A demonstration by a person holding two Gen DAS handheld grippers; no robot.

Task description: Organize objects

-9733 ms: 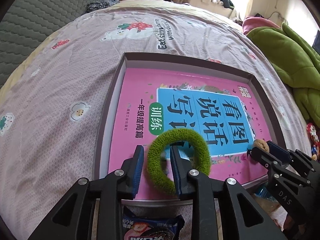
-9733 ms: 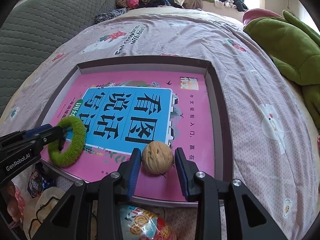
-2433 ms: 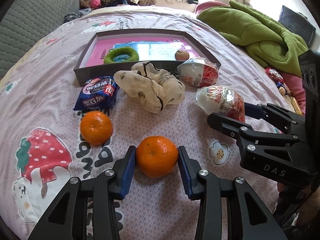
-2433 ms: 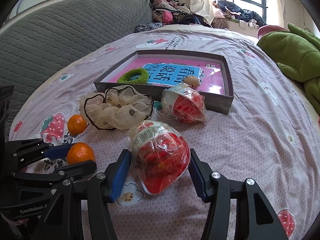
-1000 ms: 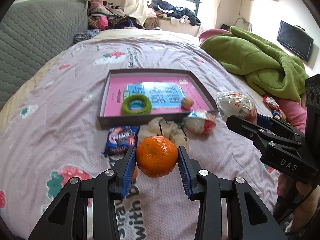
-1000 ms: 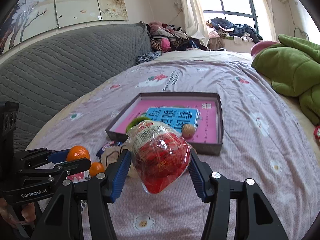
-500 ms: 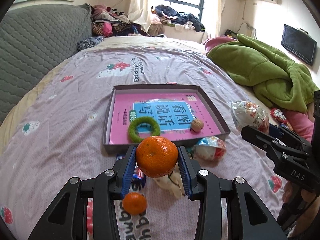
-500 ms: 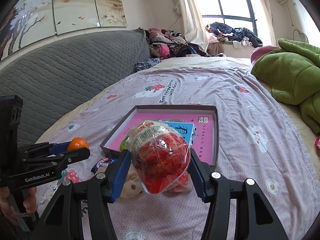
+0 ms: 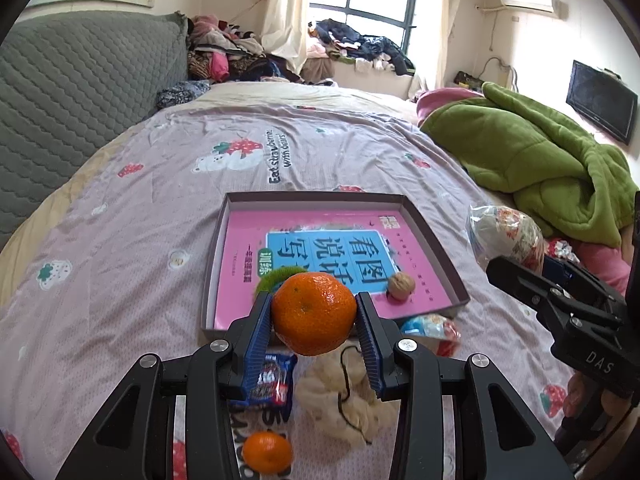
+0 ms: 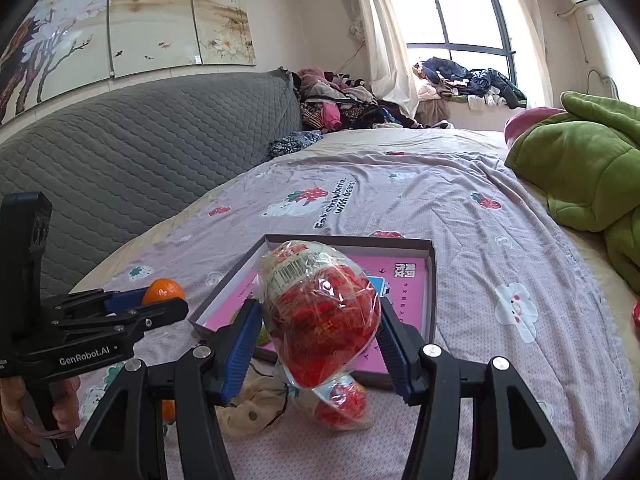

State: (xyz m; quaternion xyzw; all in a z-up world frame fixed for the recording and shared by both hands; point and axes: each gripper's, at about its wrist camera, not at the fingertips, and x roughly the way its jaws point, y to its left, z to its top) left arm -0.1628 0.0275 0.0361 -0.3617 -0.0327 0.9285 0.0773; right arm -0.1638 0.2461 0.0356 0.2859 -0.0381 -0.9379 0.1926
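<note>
My left gripper [image 9: 314, 326] is shut on an orange [image 9: 314, 313] and holds it in the air in front of the near edge of the grey tray [image 9: 436, 244]. The tray holds a pink book [image 9: 320, 240], a green ring [image 9: 276, 276] and a walnut [image 9: 401, 286]. My right gripper [image 10: 320, 330] is shut on a red snack bag [image 10: 320, 316], raised above the tray's near side [image 10: 430, 280]. It shows at the right of the left wrist view [image 9: 506, 240]. The left gripper with its orange [image 10: 163, 291] shows at the left of the right wrist view.
On the bedspread in front of the tray lie a second orange [image 9: 267, 452], a blue snack packet [image 9: 270, 380], a cream scrunchie [image 9: 344, 400] and another red snack bag [image 9: 430, 330]. A green blanket [image 9: 540, 168] lies at the right, a grey headboard [image 10: 140, 168] at the left.
Both grippers have risen and moved forward toward the tray with their loads. The tray now looks closer in both views.
</note>
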